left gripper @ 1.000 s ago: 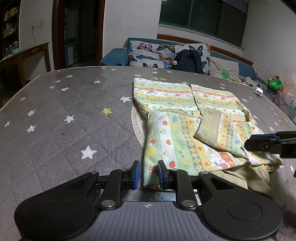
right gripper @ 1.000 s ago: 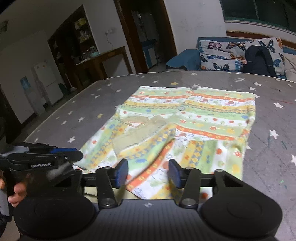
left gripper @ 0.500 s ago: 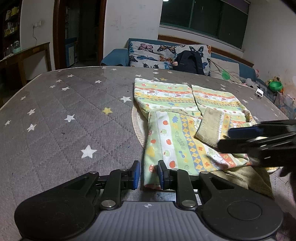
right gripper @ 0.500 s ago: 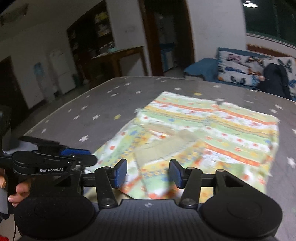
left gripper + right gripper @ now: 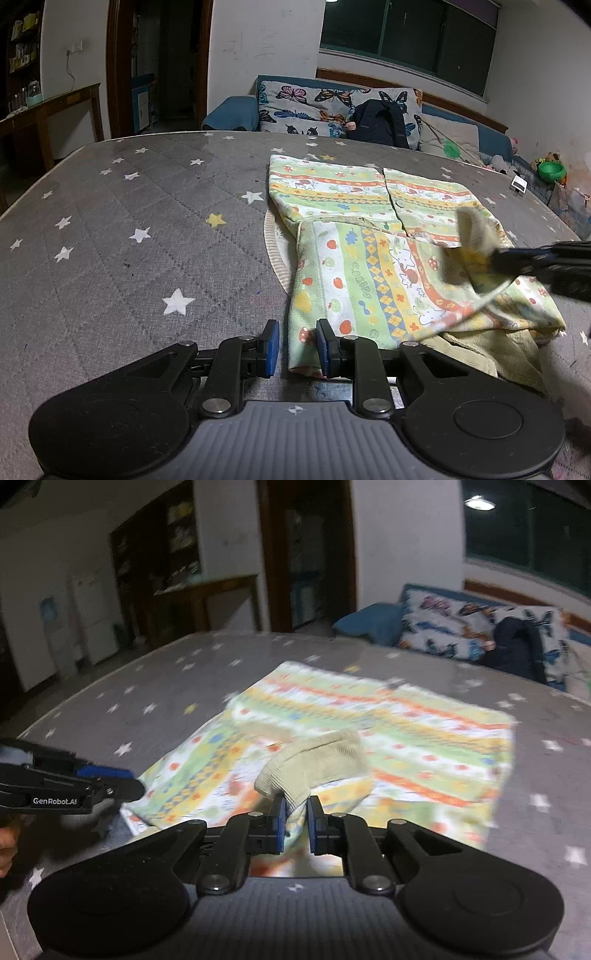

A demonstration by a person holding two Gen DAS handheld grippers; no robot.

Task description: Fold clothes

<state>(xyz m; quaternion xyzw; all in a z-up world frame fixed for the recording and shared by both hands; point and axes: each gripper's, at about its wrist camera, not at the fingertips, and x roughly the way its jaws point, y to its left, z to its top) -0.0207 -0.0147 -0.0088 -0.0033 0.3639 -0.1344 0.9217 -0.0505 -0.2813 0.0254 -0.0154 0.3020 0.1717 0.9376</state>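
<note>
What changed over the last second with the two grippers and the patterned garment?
The right gripper moved in from the right, closed on the beige ribbed cuff and lifted that sleeve off the patterned garment. The left gripper stayed put at the garment's near corner, jaws unchanged; the body stayed flat on the star-print mattress.

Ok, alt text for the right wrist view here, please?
The right gripper is shut on the beige ribbed cuff of a colourful patterned garment, lifting it off a grey star-print mattress. The left gripper sits at the garment's near-left edge; the picture is motion-blurred.
</note>
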